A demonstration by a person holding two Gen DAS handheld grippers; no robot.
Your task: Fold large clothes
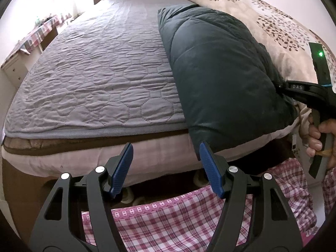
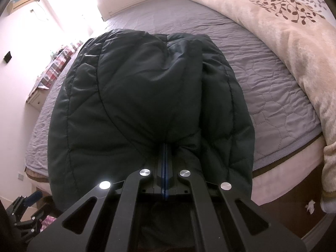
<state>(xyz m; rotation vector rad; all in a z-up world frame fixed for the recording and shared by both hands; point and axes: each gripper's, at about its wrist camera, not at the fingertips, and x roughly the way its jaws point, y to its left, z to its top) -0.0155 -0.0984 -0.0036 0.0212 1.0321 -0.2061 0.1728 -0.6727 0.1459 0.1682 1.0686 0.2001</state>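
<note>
Since the right gripper [image 2: 165, 147] is clamped shut on the near edge of the dark puffy jacket [image 2: 147, 105], it pins the fold on the bed [image 1: 94, 73], while the left gripper [image 1: 166, 159] hangs wide open, empty, jacket at its 1 o'clock, probably next grab.

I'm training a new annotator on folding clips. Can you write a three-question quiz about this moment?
1. True or false: the right hand-held gripper is shut on the dark padded jacket.
2. Is anything between the fingers of the left hand-held gripper? A) the jacket B) nothing C) the floral duvet
3. Fill in: the jacket lies on the grey quilted ____.

Key: 1 true; 2 B; 3 mattress cover.
</note>
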